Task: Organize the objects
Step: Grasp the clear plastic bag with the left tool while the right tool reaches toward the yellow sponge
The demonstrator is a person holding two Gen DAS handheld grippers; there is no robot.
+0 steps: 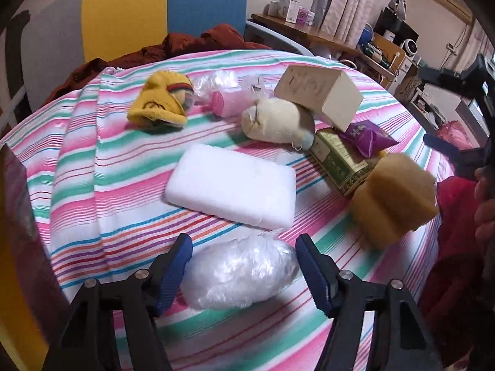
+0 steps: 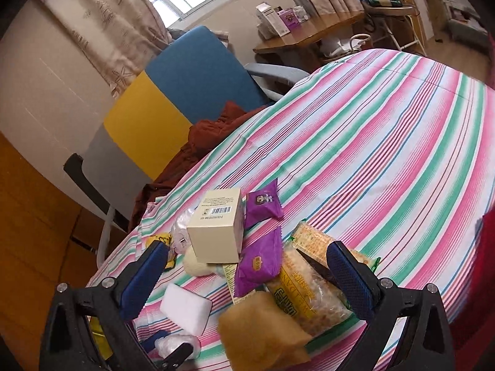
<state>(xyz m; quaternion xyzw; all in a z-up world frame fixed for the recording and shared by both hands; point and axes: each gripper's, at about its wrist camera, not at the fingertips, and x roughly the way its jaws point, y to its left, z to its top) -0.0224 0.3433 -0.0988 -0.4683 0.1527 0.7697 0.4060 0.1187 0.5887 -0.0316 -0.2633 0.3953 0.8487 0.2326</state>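
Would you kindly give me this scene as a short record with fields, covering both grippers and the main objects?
surface: striped bedsheet
left gripper: jaws open, either side of a clear plastic bag bundle
right gripper: jaws open, above the snack pile
white foam block: flat, beyond the bundle
tan sponge: blurred, right of block
cream box: leaning on other items
purple snack packets: beside box

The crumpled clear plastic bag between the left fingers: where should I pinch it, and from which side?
Pinch the clear plastic bag across its short middle, coming straight down and forward. Its long axis runs left to right between the open left hand-held gripper, whose fingers already flank its two ends, so turning the wrist first would probably help.
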